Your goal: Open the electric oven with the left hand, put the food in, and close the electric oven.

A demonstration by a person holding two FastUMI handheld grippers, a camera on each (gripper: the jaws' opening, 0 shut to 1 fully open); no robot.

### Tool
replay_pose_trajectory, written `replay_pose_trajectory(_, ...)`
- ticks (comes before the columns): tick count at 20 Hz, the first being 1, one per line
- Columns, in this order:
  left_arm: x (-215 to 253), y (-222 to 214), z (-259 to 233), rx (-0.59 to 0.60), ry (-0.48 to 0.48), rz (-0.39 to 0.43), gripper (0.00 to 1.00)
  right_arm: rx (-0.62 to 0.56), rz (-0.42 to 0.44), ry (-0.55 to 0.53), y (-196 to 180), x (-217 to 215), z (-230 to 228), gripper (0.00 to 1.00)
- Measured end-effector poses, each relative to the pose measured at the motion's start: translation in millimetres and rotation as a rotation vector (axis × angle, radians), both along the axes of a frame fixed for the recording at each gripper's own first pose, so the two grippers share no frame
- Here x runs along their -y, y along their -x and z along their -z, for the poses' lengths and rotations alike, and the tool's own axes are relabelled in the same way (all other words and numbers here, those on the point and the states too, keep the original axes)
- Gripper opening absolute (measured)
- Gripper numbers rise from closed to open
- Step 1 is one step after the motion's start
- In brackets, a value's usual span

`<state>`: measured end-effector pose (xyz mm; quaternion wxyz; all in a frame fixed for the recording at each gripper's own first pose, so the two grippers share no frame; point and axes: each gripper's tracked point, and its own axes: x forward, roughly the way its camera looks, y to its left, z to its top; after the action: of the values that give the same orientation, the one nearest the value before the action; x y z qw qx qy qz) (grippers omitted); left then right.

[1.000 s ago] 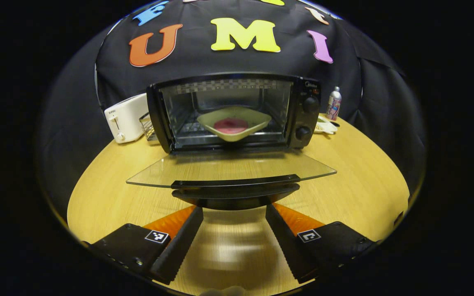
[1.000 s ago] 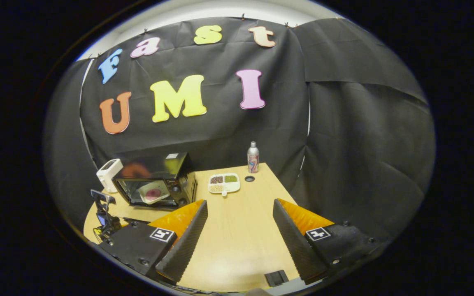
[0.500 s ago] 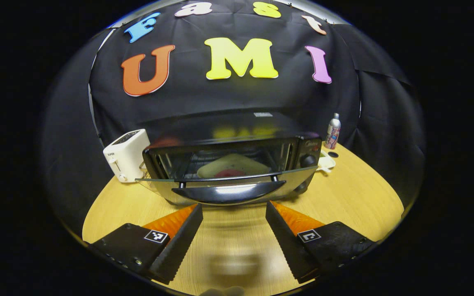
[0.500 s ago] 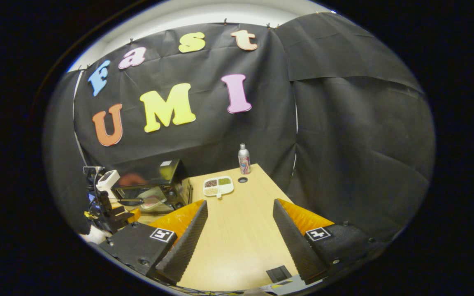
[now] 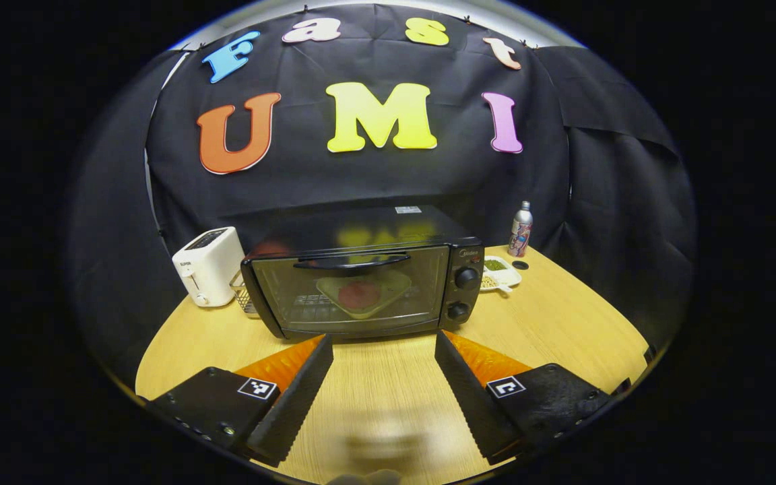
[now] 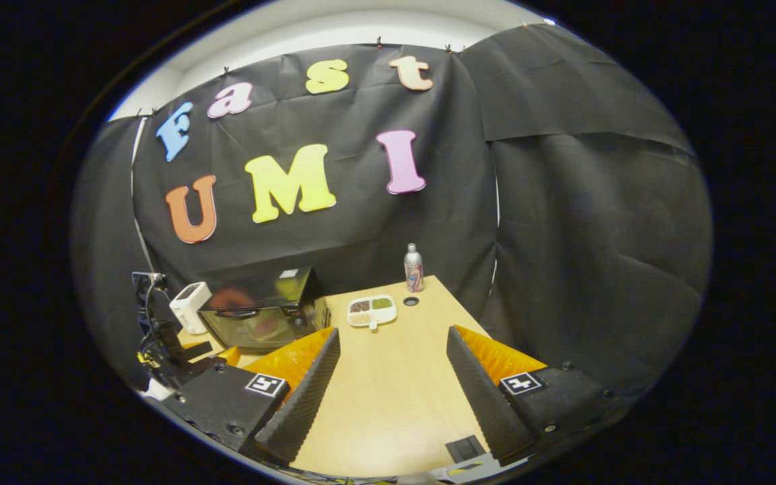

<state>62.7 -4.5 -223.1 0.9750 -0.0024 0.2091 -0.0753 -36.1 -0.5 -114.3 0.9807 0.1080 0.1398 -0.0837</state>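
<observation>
Your left gripper [image 5: 382, 350] and right gripper [image 6: 391, 347] hover, jaws apart and empty, over bare tabletop [image 5: 563, 330] before the closed electric oven [image 5: 361, 276], food [image 5: 359, 294] inside.

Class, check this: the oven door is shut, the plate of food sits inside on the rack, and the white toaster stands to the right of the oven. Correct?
Not quite. In the left gripper view the white toaster stands to the left of the oven, not the right. The door is shut, and the plate of food sits inside.
</observation>
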Motion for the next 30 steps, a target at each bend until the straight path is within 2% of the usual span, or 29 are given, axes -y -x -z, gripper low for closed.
replay_pose_trajectory(2, 1, 15, -16, 0.017, 0.018, 0.017, 0.97, 0.006, 0.004, 0.014, 10, -5, -6, 0.96)
replay_pose_trajectory(3, 1, 24, -25, 0.026, 0.024, 0.027, 0.97, 0.004, 0.004, 0.017, 17, -9, -7, 1.0)
replay_pose_trajectory(7, -1, 58, -75, 0.106, 0.033, 0.038, 0.97, 0.049, -0.031, 0.063, 37, -23, -27, 0.96)
replay_pose_trajectory(8, -3, 68, -92, 0.135, 0.04, 0.027, 0.97, 0.06, -0.047, 0.066, 43, -26, -32, 1.0)
replay_pose_trajectory(9, -4, 79, -111, 0.165, 0.045, 0.013, 0.97, 0.072, -0.066, 0.069, 48, -29, -36, 0.96)
replay_pose_trajectory(11, -8, 104, -148, 0.237, 0.053, -0.017, 0.97, 0.104, -0.098, 0.08, 58, -27, -47, 1.0)
replay_pose_trajectory(13, -11, 133, -181, 0.3, 0.039, -0.049, 0.97, 0.143, -0.14, 0.083, 72, -22, -62, 0.96)
replay_pose_trajectory(15, -16, 162, -209, 0.354, 0.029, -0.096, 0.97, 0.176, -0.174, 0.085, 88, -10, -72, 1.0)
replay_pose_trajectory(17, -12, 193, -229, 0.397, 0.052, -0.136, 0.97, 0.201, -0.18, 0.098, 105, 9, -80, 0.96)
replay_pose_trajectory(21, -6, 242, -246, 0.433, 0.035, -0.193, 0.97, 0.257, -0.185, 0.139, 140, 37, -91, 0.96)
replay_pose_trajectory(30, 16, 299, -252, 0.444, 0.0, -0.199, 0.97, 0.291, -0.214, 0.139, 183, 45, -86, 0.96)
